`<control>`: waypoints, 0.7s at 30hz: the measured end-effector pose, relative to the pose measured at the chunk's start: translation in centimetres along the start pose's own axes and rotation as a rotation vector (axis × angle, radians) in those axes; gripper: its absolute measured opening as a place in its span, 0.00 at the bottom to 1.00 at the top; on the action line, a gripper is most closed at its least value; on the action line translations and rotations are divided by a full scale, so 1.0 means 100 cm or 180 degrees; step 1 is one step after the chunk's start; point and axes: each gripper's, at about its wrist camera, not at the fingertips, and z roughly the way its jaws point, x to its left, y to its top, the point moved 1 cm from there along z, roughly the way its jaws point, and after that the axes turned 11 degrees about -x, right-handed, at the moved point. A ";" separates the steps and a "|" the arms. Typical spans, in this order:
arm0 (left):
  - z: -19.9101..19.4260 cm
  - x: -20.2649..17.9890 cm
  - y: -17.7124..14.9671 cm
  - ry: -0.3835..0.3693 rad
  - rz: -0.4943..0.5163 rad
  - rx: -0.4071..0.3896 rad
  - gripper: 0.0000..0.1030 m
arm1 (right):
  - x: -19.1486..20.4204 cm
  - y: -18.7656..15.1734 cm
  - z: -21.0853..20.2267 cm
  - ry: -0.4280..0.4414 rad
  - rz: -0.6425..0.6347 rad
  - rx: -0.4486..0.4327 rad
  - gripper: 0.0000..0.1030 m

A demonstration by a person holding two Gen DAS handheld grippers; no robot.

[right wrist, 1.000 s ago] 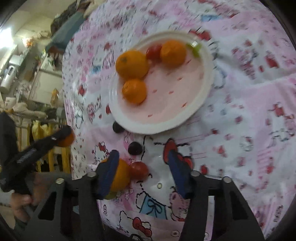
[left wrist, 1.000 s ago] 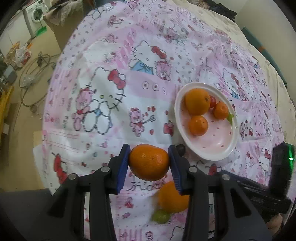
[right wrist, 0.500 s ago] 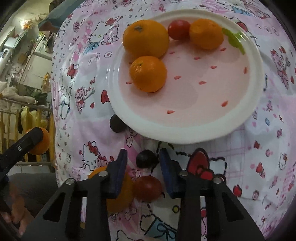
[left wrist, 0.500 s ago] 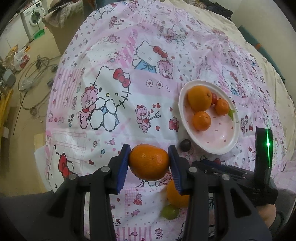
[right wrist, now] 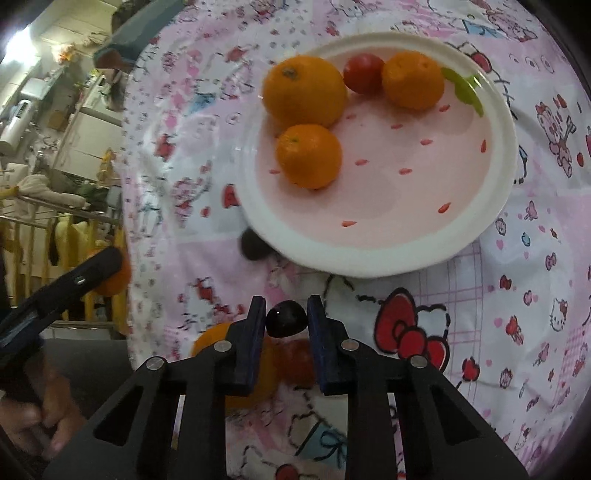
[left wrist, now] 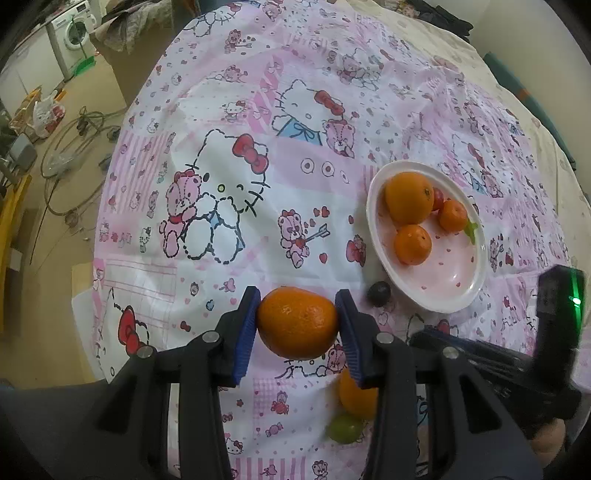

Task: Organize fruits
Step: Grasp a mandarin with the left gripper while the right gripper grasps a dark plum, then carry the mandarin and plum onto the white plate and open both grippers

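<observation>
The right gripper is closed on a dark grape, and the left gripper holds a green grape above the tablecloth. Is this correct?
Not entirely. The left gripper holds an orange fruit, not a green grape, as the left wrist view shows. The right gripper is indeed closed on a dark grape.

Pink cartoon-cat tablecloth (left wrist: 229,206) over a round table.
Beyond its edge: white washing machine (left wrist: 72,35), coiled cables (left wrist: 70,147) on tan floor, white plastic bag (left wrist: 46,114), cluttered shelves (right wrist: 44,110).
</observation>
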 end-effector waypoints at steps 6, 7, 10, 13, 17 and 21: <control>-0.001 -0.006 0.001 -0.0005 0.0039 -0.0033 0.36 | 0.001 -0.003 -0.023 0.0119 0.0067 -0.0099 0.23; -0.001 -0.008 0.001 -0.0007 0.0047 -0.0039 0.36 | -0.001 -0.003 -0.028 0.0125 0.0083 -0.0118 0.23; 0.001 -0.013 0.001 -0.0013 0.0072 -0.0040 0.36 | -0.009 -0.001 -0.045 0.0125 0.0124 -0.0197 0.23; 0.004 -0.020 0.003 -0.0024 0.0117 -0.0018 0.36 | -0.017 0.009 -0.062 0.0148 0.0220 -0.0331 0.23; 0.009 -0.030 0.013 -0.0042 0.0181 -0.0031 0.36 | -0.033 0.027 -0.090 0.0125 0.0294 -0.0540 0.23; 0.015 -0.041 0.027 -0.0120 0.0206 -0.0074 0.36 | -0.049 0.053 -0.110 0.0044 0.0308 -0.0703 0.23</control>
